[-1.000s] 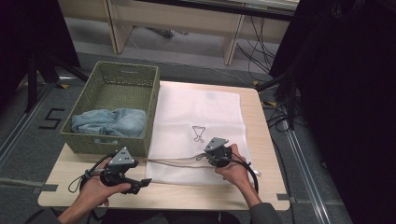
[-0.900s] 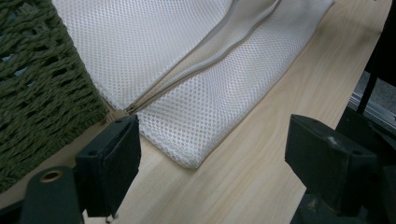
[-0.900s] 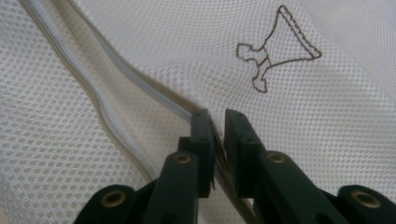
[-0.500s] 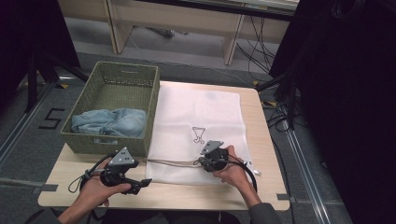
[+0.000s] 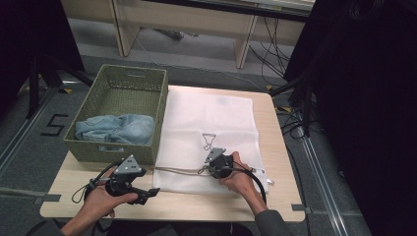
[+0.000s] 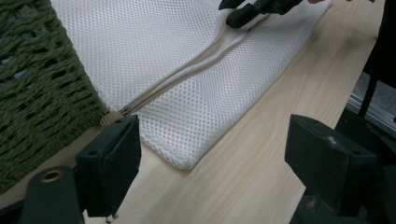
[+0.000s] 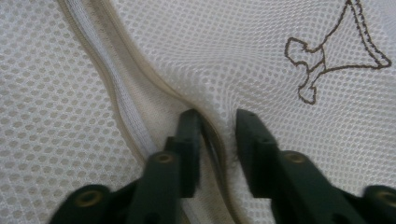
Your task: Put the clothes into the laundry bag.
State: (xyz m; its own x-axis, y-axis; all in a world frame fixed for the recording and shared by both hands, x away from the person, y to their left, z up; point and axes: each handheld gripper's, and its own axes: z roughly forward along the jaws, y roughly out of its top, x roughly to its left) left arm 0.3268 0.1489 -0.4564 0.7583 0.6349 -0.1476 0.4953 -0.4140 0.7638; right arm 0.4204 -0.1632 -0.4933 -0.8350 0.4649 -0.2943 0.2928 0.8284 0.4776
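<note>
Mesh laundry bag point(image 5: 209, 132) lies flat at desk point(image 5: 280, 196) centre, a basket point(image 5: 118, 83) with blue denim point(image 5: 115, 129) at its 9 o'clock. Left tongs point(image 5: 147, 192) rest near the bag's 7 o'clock corner — jaws wide apart, empty, as their own view shows. Right tongs point(image 7: 217, 126) pinch the zipper point(image 7: 112, 107) edge, lifting the fabric; the zipper looks part open, denim not yet bagged.
</note>
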